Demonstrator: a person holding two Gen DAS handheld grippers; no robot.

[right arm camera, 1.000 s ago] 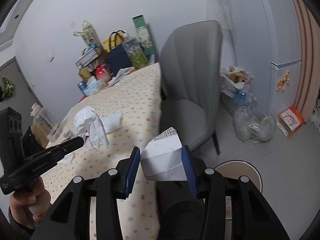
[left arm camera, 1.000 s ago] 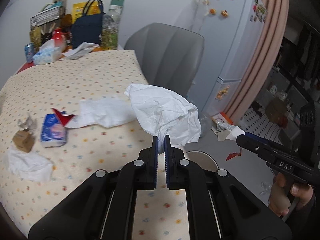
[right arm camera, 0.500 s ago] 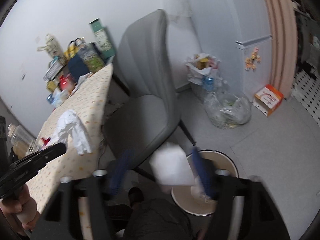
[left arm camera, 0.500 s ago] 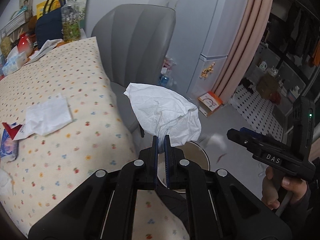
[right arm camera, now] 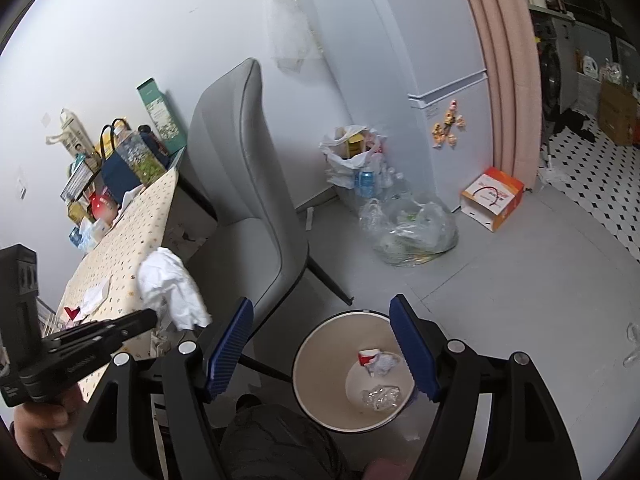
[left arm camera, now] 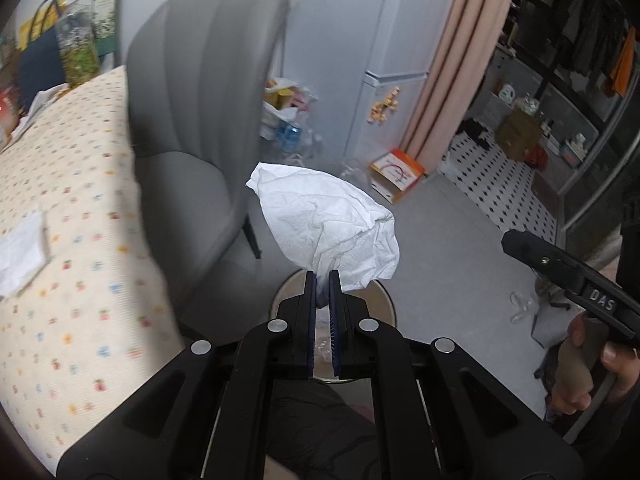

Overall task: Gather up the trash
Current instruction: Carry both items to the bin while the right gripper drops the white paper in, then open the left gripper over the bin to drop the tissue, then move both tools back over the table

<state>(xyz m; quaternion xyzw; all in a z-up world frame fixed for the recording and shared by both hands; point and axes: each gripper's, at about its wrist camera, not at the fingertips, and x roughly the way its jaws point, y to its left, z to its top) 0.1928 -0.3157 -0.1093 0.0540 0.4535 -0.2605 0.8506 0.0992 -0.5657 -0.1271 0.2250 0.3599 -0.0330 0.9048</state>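
Left wrist view: we're pinching crumpled white tissue (left arm camera: 326, 226) in left gripper (left arm camera: 322, 280), fingers clamped on its lower end, tissue hanging in air above round waste bin (left arm camera: 384, 300) beside grey chair (left arm camera: 200, 112). Right gripper (left arm camera: 560, 264) poking in from right edge, can't tell its state here.

Right wrist view: we're holding right gripper (right arm camera: 320, 344) over bin (right arm camera: 320, 360), jaws spread wide, nothing between. Crumpled scraps (right arm camera: 378, 360) lying at bin bottom. Tissue (right arm camera: 172, 288) dangling from left gripper (right arm camera: 150, 314) by polka-dot table (right arm camera: 132, 232).
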